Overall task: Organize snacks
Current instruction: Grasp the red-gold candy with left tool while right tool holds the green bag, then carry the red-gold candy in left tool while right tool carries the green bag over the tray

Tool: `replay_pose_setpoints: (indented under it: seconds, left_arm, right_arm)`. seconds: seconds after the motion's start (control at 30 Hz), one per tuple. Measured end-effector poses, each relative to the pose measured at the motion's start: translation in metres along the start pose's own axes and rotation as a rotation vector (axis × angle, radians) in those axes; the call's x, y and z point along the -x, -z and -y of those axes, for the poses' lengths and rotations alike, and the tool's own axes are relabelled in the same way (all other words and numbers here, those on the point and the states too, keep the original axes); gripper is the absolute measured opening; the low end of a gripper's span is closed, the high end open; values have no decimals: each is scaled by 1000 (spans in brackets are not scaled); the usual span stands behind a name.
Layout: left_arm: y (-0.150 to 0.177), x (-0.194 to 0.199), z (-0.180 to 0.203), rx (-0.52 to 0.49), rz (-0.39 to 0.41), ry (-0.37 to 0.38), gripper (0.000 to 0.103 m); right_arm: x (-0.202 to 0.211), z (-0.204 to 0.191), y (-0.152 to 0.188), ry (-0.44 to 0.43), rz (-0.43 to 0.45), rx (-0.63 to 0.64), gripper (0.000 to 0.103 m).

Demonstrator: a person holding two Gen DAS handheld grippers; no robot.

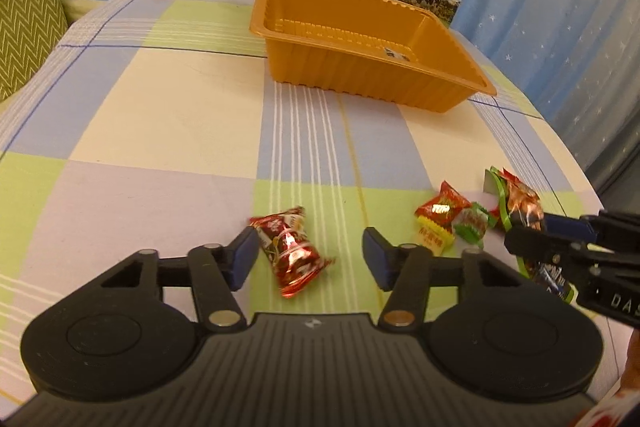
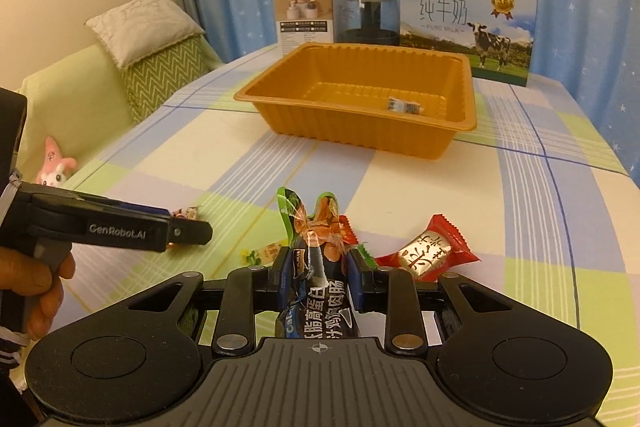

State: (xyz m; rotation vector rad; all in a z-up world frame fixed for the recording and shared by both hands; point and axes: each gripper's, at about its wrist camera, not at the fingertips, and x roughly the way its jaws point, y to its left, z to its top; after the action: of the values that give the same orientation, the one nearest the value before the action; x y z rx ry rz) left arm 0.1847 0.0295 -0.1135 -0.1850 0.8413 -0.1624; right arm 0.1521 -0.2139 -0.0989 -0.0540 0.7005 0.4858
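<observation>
While my left gripper (image 1: 308, 259) hangs wide open around a red candy (image 1: 290, 251) on the checked tablecloth (image 1: 160, 131), touching neither pad, my right gripper (image 2: 319, 277) is clamped on a tall sausage packet (image 2: 316, 267). Small sweets crowd beside it: a yellow one (image 1: 432, 237), a green one (image 1: 472, 225), and a red pouch (image 2: 430, 251) just right of my fingers. Further back sits the orange tray (image 2: 360, 131) holding one small wrapper (image 2: 404, 105), with a white box (image 2: 306, 13), kettle (image 2: 368, 15) and milk carton (image 2: 468, 27) behind.
</observation>
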Motion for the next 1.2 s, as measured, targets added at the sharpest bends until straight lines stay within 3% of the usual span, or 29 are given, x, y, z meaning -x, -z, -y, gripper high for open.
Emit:
replay_pose_setpoints:
  seconds: [0.13,0.23,0.4,0.73,1.2]
  left_arm:
    - [0,-3,6,-47,12,-35,39]
    - [2,-4,12,-124,6,-85,25]
    - [3,-1,12,-144,-7,-100,19]
    - [-15,16,25,-118,44,-53,18]
    - [-86,30,53,-144,149,18,18]
  right_arm:
    - [-3,1,-1,6,-5,-10,29]
    - [-5,-1,-3,6,-2,-12,29]
    - [-5,-3,-6,8,7,-22,29]
    - [0,3,-21,42,53,-93,29]
    - [5,14,-73,89,154,-177,29]
